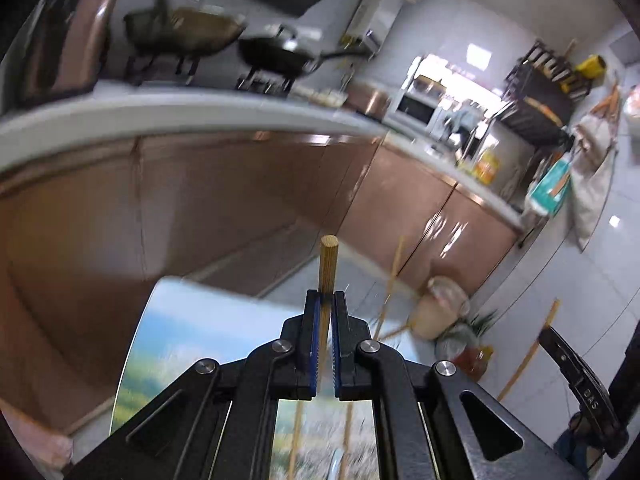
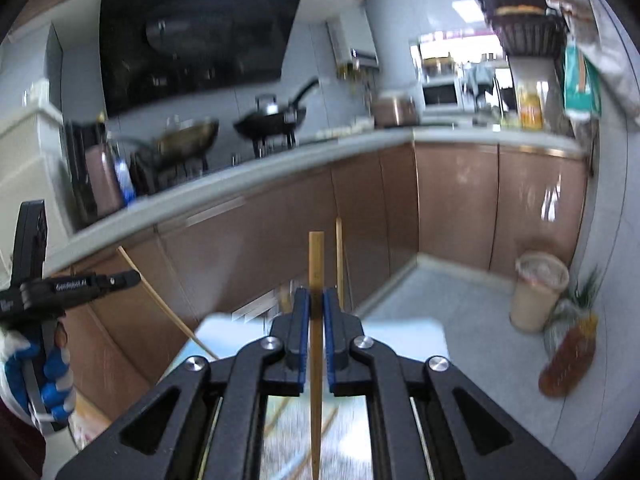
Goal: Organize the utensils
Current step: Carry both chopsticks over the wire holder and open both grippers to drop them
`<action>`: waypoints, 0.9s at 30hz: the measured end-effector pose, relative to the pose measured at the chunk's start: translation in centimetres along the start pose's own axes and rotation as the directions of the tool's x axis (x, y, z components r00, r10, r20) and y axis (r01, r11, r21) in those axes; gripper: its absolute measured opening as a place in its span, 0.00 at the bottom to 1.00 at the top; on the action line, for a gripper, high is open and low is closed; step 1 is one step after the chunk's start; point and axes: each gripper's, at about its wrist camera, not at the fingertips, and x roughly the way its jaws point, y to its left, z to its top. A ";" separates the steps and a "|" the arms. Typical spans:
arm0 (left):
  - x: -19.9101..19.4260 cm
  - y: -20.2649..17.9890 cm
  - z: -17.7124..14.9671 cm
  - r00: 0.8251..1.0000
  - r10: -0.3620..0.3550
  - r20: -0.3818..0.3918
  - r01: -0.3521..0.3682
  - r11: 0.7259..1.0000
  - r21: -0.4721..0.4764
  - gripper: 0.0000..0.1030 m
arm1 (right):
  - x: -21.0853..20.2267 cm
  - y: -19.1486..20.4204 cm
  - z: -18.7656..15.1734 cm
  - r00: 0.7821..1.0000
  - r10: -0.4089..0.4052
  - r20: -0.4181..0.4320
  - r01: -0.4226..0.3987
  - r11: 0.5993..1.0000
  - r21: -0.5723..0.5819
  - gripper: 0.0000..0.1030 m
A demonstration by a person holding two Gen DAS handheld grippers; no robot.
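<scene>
left hand-held gripper (image 1: 327, 300) is clamped on a round wooden stick (image 1: 329, 264), likely the handle of a utensil, whose cut end pokes out past the blue pads (image 1: 315, 344). right hand-held gripper (image 2: 316, 300) is clamped the same way on a thin flat chopstick (image 2: 316, 264), which runs back between its pads and out past the tips. both are held in the air above a desk with a landscape print (image 1: 180, 340), in front of brown cabinet doors (image 1: 200, 200). more chopsticks (image 2: 168, 304) lie blurred on and near the far edge of that desk; their exact number is hard to tell. in the right view the left hand-held gripper shows at the left edge, held by a hand in a blue and white glove (image 2: 44, 376). beyond, two pans (image 2: 272, 120) sit on a stove on the long grey kitchen counter (image 2: 280, 160). a beige bin (image 2: 538, 292) stands on the floor by the corner.
</scene>
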 end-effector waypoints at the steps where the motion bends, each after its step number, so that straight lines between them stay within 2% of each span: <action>1: 0.3 -0.5 0.9 1.000 -0.009 0.021 0.009 1.000 0.010 0.04 | 0.4 0.0 1.0 1.000 0.006 0.021 -0.006 1.000 0.002 0.06; 6: 2.1 -2.2 3.6 0.996 -0.052 0.065 0.049 0.997 0.051 0.00 | 2.9 -0.1 5.1 0.992 0.029 0.123 -0.028 1.000 -0.007 0.06; 11: 5.0 -3.3 4.8 0.994 -0.063 0.084 0.056 0.995 0.076 0.00 | 6.8 -0.7 6.3 0.985 0.050 0.165 -0.050 0.999 -0.006 0.06; 14: 6.7 -3.6 4.9 0.994 -0.076 0.083 0.070 0.995 0.077 0.00 | 9.7 -1.4 5.6 0.984 0.073 0.161 -0.077 0.997 0.021 0.06; 20: 11.5 -2.8 2.3 0.994 -0.109 0.002 0.109 0.992 0.065 0.00 | 15.0 -2.8 1.6 0.990 0.102 0.093 -0.106 0.993 0.046 0.06; 27: 15.0 0.7 -0.9 0.991 -0.088 -0.100 0.089 0.996 0.003 0.00 | 16.9 -3.5 0.1 0.987 0.120 0.107 -0.126 0.991 0.053 0.06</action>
